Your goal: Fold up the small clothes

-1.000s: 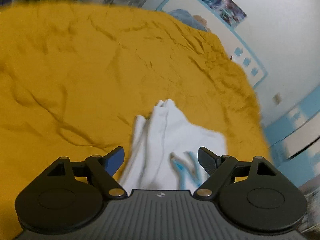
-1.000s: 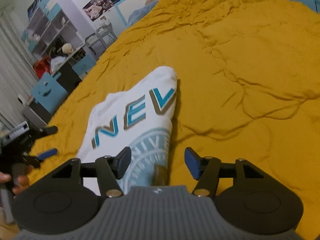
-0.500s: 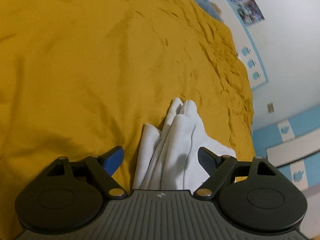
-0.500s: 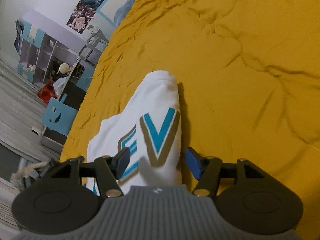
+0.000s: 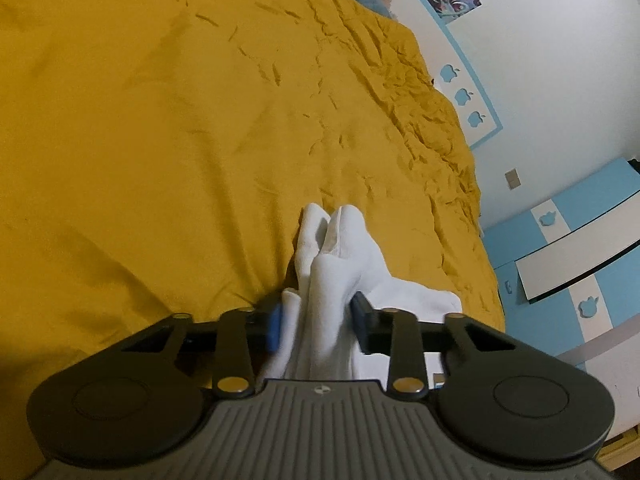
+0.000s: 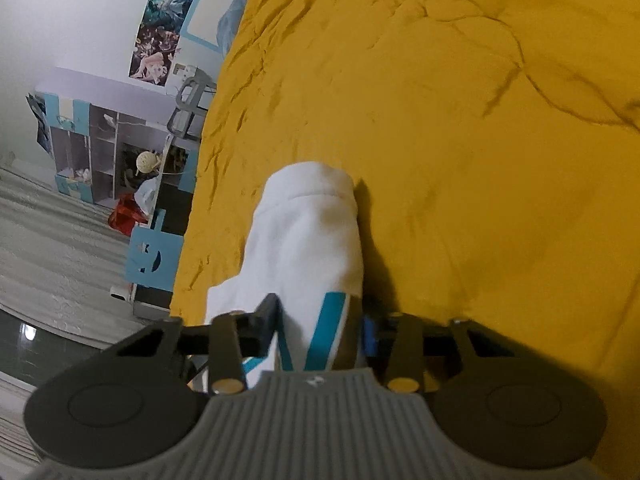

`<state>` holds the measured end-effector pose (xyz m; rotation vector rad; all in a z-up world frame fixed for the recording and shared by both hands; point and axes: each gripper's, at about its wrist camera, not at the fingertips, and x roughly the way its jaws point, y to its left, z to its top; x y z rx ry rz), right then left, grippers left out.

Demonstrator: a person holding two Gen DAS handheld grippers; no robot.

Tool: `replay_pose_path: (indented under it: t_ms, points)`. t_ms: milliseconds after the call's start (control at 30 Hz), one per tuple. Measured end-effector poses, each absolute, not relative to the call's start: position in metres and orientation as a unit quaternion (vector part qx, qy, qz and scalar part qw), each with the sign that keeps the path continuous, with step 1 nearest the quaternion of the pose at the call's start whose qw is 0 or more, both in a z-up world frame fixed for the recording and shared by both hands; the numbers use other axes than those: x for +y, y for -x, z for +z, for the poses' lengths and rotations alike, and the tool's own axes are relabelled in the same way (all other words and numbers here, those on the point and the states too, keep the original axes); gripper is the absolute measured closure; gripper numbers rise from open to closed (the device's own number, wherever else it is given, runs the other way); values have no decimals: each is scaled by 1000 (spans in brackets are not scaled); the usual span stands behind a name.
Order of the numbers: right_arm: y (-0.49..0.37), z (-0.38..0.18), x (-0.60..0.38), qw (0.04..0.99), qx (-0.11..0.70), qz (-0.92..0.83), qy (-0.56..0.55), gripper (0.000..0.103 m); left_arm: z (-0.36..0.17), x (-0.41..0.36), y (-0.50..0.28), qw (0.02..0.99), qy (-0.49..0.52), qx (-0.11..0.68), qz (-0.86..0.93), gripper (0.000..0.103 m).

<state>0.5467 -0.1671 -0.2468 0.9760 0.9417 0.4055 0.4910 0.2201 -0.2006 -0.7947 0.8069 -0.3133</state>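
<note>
Soft, light white garment bunched on yellow bed; expect sagging and slipping layers. Both jaws just closing: left hand-held gripper and right hand-held gripper each pinching gathered cloth; take hold through all layers.

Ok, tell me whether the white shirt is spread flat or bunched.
Bunched: the white shirt stands in gathered folds on the yellow bedspread, its far end rolled over in the right wrist view.

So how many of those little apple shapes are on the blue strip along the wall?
3, in a row on the blue strip beside the yellow bedspread: top apple, middle apple, bottom apple. More may be hidden beyond the frame.
</note>
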Motion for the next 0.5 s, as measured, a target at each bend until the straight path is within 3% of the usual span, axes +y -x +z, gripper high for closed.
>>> replay_pose_path:
  t_ms: [167, 500]
  points:
    - [-541, -233, -160, 783, 423, 189, -415, 90, -181, 209, -485, 855, 339, 368, -140, 76]
    - [-518, -165, -138, 853, 385, 196, -293, 93, -127, 195, -452, 892, 282, 328, -131, 80]
